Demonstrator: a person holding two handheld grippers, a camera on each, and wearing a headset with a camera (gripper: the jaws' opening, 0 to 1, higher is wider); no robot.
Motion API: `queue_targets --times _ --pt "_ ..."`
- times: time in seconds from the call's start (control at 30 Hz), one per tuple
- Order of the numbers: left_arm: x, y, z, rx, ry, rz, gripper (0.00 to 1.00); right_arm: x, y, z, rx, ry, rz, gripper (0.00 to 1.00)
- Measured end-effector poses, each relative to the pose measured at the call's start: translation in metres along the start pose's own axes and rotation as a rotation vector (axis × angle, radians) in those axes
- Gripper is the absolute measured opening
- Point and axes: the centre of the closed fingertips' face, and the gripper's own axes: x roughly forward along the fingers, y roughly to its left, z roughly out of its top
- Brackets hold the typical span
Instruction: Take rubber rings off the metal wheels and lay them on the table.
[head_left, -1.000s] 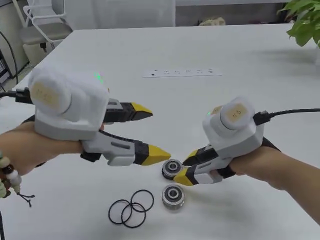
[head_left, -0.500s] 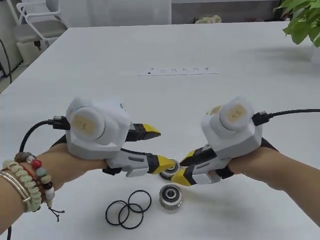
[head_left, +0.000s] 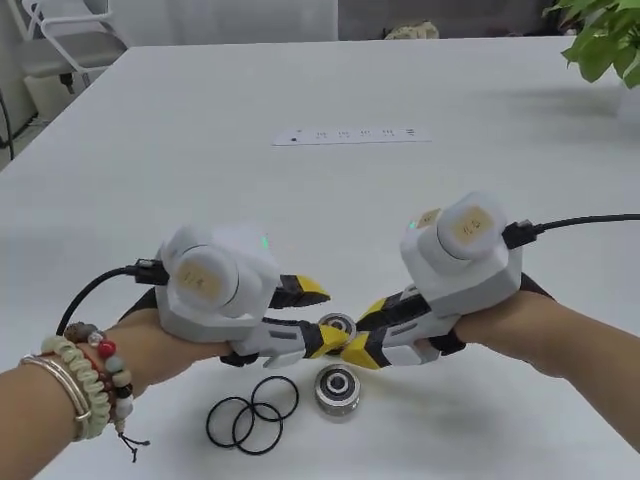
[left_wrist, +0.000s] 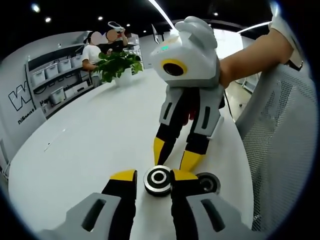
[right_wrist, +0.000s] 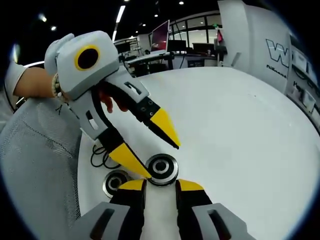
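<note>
Moved: left claw (head_left: 333, 317) has come in from the left and lower, its tips now at the metal wheel (head_left: 336, 325).
Left: jaws wide, straddling that wheel, one tip touching its rim.
Right: right claw (head_left: 362, 332) narrow, tips at the wheel's opposite side; whether it grips cannot be told.
Spare: second wheel (head_left: 337, 390) lies on the table (head_left: 300, 200), just nearer the person.
Rings: three rubber rings (head_left: 250, 415) lie overlapping, left of the second wheel.

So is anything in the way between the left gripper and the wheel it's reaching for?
Nothing visible is in the way. The wheel sits right at the left gripper's open jaw tips. The right gripper meets it from the opposite side, not in between.
</note>
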Motion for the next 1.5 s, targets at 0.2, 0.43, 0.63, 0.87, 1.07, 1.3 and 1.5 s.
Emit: queue_targets --times 0.2,0.43,0.63,0.87,1.07,1.3,1.5 --pt "0.004 -0.006 -0.002 -0.032 -0.003 -0.007 0.11 0.0 0.0 0.0 -0.004 -0.001 -0.001 0.2" --pt "0.005 -0.007 -0.003 -0.037 -0.012 0.0 0.07 0.0 -0.001 0.0 -0.004 -0.004 -0.003 0.19" --pt "0.005 -0.007 -0.003 -0.043 -0.028 0.007 0.07 0.0 -0.001 0.0 -0.005 -0.005 -0.006 0.19" --pt "0.004 -0.006 -0.004 -0.062 -0.068 0.014 0.07 0.0 -0.001 0.0 -0.007 -0.003 -0.002 0.18" --pt "0.004 -0.005 -0.003 -0.091 -0.085 0.013 0.07 -0.002 -0.001 -0.001 -0.019 0.003 0.002 0.16" --pt "0.004 -0.006 -0.002 -0.08 -0.073 0.013 0.07 -0.002 -0.001 -0.001 -0.027 0.004 0.002 0.14" --pt "0.004 -0.013 -0.003 -0.072 -0.048 -0.006 0.12 -0.003 -0.002 -0.003 -0.003 0.008 0.004 0.16"
